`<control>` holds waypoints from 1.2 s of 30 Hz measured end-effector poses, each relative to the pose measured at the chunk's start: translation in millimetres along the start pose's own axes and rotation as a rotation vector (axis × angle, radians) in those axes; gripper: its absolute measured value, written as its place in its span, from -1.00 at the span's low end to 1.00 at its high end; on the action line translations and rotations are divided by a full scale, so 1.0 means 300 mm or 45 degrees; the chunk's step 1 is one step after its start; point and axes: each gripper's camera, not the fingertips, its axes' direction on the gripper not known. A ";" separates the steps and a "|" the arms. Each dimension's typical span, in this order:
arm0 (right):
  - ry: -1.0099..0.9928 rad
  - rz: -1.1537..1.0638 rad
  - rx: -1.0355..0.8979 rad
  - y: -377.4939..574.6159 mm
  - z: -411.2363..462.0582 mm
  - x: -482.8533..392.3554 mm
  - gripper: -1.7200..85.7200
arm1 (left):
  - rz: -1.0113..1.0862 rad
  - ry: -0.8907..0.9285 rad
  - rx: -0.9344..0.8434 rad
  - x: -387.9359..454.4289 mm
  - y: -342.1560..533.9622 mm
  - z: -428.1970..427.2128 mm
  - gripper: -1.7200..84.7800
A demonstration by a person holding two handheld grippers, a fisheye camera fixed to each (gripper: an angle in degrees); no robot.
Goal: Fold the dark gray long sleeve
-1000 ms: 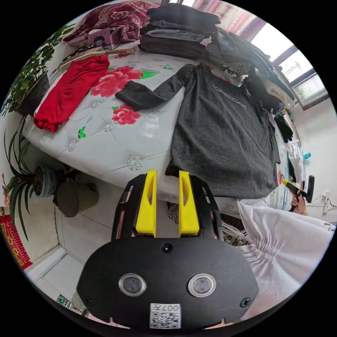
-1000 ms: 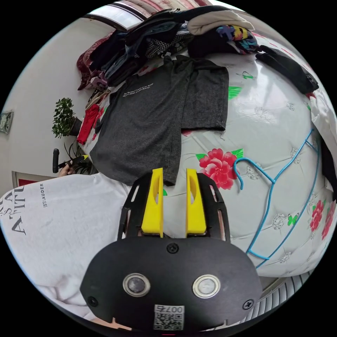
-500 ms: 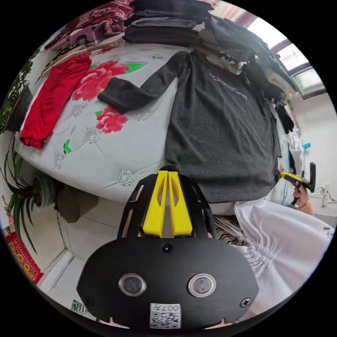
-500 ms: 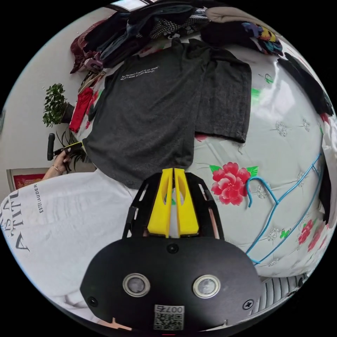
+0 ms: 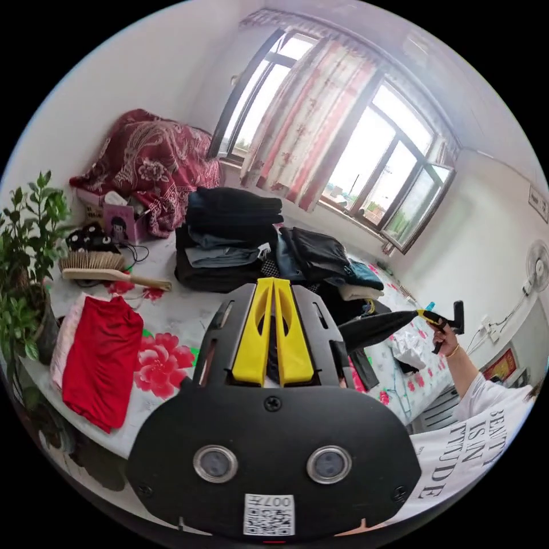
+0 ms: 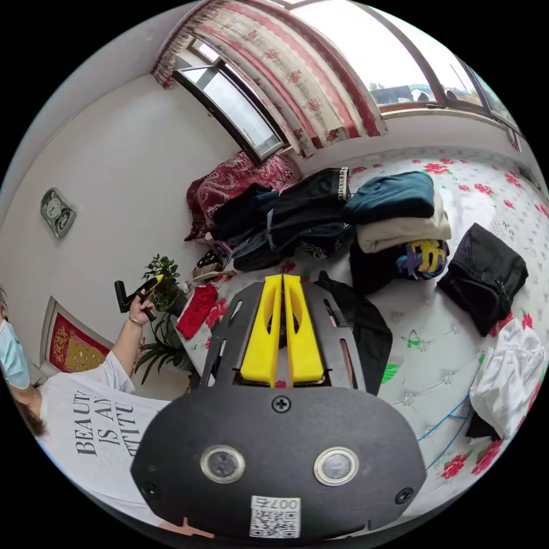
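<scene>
Both grippers, left gripper (image 5: 273, 286) and right gripper (image 6: 282, 283), now clamp the dark gray long sleeve (image 6: 360, 326) hem, raised off the bed (image 6: 452, 343), after standing open above it.

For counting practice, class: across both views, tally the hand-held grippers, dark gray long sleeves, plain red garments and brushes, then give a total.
Hand-held grippers: 2 (left hand-held gripper, right hand-held gripper)
Dark gray long sleeve: 1
Plain red garment: 1
Brush: 1
Total: 5
</scene>
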 end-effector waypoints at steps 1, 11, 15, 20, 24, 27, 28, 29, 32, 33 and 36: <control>0.046 -0.020 -0.025 0.026 0.010 -0.013 -0.97 | 0.055 -0.052 -0.038 0.034 0.027 0.013 -0.96; 0.067 0.265 -0.138 0.332 0.108 0.168 -0.97 | -0.209 0.249 -0.739 0.095 0.665 0.725 -0.74; 0.084 0.272 -0.150 0.340 0.094 0.164 -0.97 | -0.184 0.243 -0.782 0.142 0.670 0.909 -0.70; 0.043 0.326 -0.118 0.336 0.100 0.181 -0.97 | -0.221 0.143 -0.880 0.141 0.624 1.170 -0.66; 0.041 0.345 -0.115 0.330 0.118 0.199 -0.97 | -0.185 -0.043 -0.916 0.153 0.596 1.263 -0.85; 0.054 0.345 -0.088 0.329 0.092 0.212 -0.97 | -0.137 -0.051 -0.937 0.150 0.585 1.254 -0.95; 0.055 0.342 -0.063 0.335 0.065 0.217 -0.97 | -0.116 0.001 -0.917 0.139 0.582 1.210 -0.96; 0.050 0.341 -0.039 0.346 0.033 0.224 -0.97 | -0.081 0.049 -0.868 0.125 0.581 1.137 -0.97; 0.011 0.361 0.001 0.410 -0.046 0.246 -0.97 | 0.007 0.073 -0.759 0.069 0.603 0.867 -0.97; -0.003 0.367 0.001 0.429 -0.058 0.250 -0.97 | 0.021 0.066 -0.734 0.055 0.611 0.802 -0.97; -0.098 0.390 -0.030 0.545 -0.097 0.260 -0.97 | 0.081 0.020 -0.675 -0.012 0.660 0.492 -0.98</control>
